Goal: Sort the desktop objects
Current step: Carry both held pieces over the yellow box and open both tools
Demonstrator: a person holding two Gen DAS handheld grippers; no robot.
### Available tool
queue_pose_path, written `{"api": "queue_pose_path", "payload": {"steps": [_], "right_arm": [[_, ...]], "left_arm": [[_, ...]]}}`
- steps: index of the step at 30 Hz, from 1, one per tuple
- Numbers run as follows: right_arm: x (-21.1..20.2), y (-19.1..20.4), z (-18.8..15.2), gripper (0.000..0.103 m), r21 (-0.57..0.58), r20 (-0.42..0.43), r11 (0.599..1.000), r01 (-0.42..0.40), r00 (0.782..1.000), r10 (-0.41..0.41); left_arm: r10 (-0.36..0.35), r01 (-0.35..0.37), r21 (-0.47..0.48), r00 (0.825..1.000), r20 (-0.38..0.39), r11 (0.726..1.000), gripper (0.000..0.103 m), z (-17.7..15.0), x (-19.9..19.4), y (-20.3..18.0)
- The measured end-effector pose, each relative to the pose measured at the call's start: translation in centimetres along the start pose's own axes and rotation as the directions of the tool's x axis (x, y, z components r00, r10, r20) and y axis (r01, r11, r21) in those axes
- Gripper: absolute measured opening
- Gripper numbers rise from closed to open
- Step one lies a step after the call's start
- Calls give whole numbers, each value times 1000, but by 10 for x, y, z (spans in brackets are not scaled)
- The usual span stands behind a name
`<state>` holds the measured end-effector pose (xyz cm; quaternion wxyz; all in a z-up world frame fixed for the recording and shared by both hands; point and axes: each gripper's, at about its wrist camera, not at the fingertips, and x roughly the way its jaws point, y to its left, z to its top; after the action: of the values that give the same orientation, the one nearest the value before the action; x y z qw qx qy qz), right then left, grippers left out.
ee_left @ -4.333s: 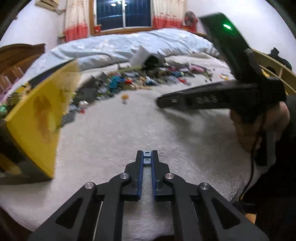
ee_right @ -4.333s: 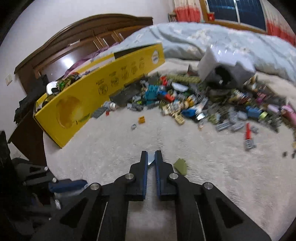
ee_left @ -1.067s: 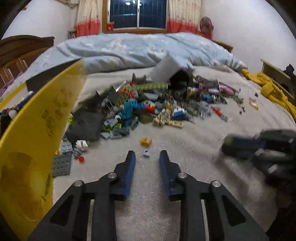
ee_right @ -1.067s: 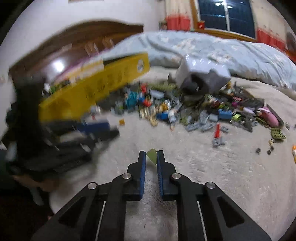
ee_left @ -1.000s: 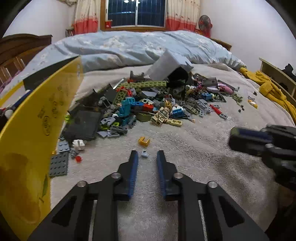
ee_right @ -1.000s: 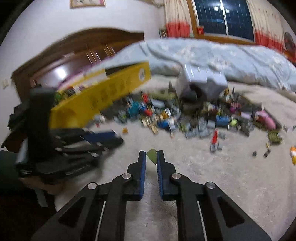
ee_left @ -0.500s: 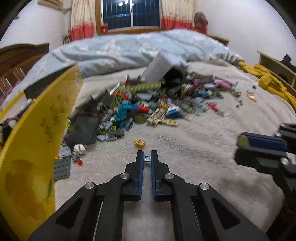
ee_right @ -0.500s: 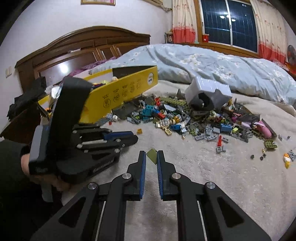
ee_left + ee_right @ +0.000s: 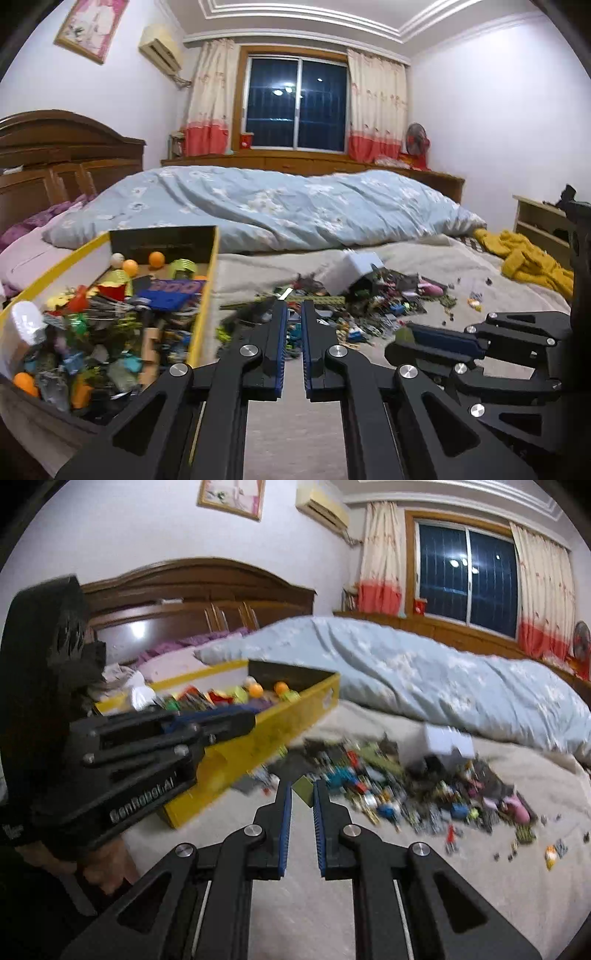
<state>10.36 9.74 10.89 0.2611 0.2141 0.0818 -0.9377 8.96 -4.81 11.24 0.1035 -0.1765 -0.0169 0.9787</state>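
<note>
A pile of small toy bricks (image 9: 354, 314) lies on the beige blanket; it also shows in the right wrist view (image 9: 388, 790). A yellow box (image 9: 205, 295) full of toys stands to its left, also in the right wrist view (image 9: 258, 746). My left gripper (image 9: 293, 312) is shut on a small grey-blue brick (image 9: 293, 315) and is raised beside the box. My right gripper (image 9: 303, 788) is shut on an olive green piece (image 9: 303, 791), also seen in the left wrist view (image 9: 404, 334). The left gripper shows in the right wrist view (image 9: 236, 716) near the box rim.
A white-grey toy block (image 9: 351, 271) sits at the back of the pile. A blue duvet (image 9: 277, 206) covers the bed behind. A yellow cloth (image 9: 532, 262) lies at the right. A wooden headboard (image 9: 184, 590) stands at the left.
My left gripper closed on the small brick on the blanket and lifted it up toward the yellow box. My right gripper rose too, still holding the olive piece.
</note>
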Motion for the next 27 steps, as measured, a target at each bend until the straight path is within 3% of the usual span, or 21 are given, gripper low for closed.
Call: {"api": "queue_pose_path", "payload": {"steps": [5, 7, 11, 14, 18, 27], "right_arm": [[11, 28, 22, 11, -17, 28, 999, -44, 999, 45], [17, 42, 30, 11, -22, 42, 999, -42, 998, 43], [34, 63, 44, 11, 9, 52, 995, -95, 994, 95], [49, 82, 51, 11, -16, 54, 993, -115, 992, 115], [68, 100, 52, 11, -45, 32, 989, -141, 989, 143], [107, 104, 56, 11, -17, -3, 991, -133, 991, 133]], "left_arm": [[37, -37, -15, 999, 12, 999, 8, 0, -10, 21], [105, -105, -13, 994, 37, 994, 8, 0, -13, 34], [154, -151, -102, 988, 30, 983, 8, 1, -18, 71], [226, -222, -102, 974, 31, 970, 8, -3, -24, 91], [270, -267, -108, 963, 21, 958, 8, -11, -28, 107], [382, -380, -190, 924, -30, 905, 8, -15, -16, 130]]}}
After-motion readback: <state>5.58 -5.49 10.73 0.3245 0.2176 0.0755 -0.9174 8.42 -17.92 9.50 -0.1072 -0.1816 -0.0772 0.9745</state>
